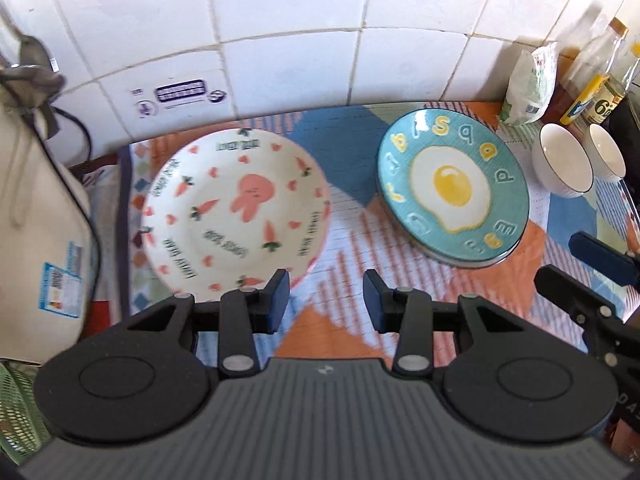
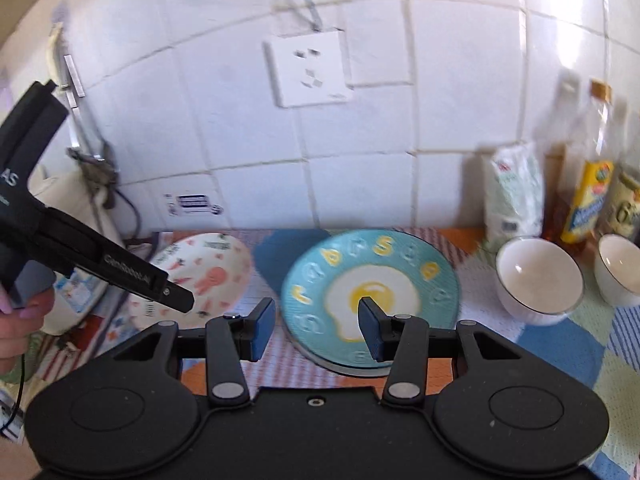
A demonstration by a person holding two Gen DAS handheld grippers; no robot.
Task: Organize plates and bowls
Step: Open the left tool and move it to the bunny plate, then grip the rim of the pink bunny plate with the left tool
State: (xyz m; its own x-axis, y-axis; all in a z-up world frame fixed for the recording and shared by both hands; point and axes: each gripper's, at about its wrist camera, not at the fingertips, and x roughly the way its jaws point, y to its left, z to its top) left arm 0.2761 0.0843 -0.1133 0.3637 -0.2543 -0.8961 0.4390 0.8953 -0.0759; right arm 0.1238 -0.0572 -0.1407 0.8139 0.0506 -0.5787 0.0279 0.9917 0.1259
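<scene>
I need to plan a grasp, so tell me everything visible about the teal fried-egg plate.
The teal plate is round and glossy, ceramic by its look, with a fried egg painted at the centre and raised yellow and teal letters around the rim. It lies flat and upright on the patterned mat, and a darker rim under its near edge suggests a second plate beneath. Nothing grips it. The pink rabbit plate and the white bowls stand apart from it.

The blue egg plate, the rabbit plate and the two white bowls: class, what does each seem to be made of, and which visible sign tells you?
Blue egg plate: probably glazed ceramic; glossy highlight on the yolk, raised letters around the rim.
Rabbit plate: likely glazed ceramic or porcelain; smooth cream surface with printed carrots, though melamine cannot be excluded.
White bowls: probably porcelain; shiny white inside, thin dark rim line.
</scene>
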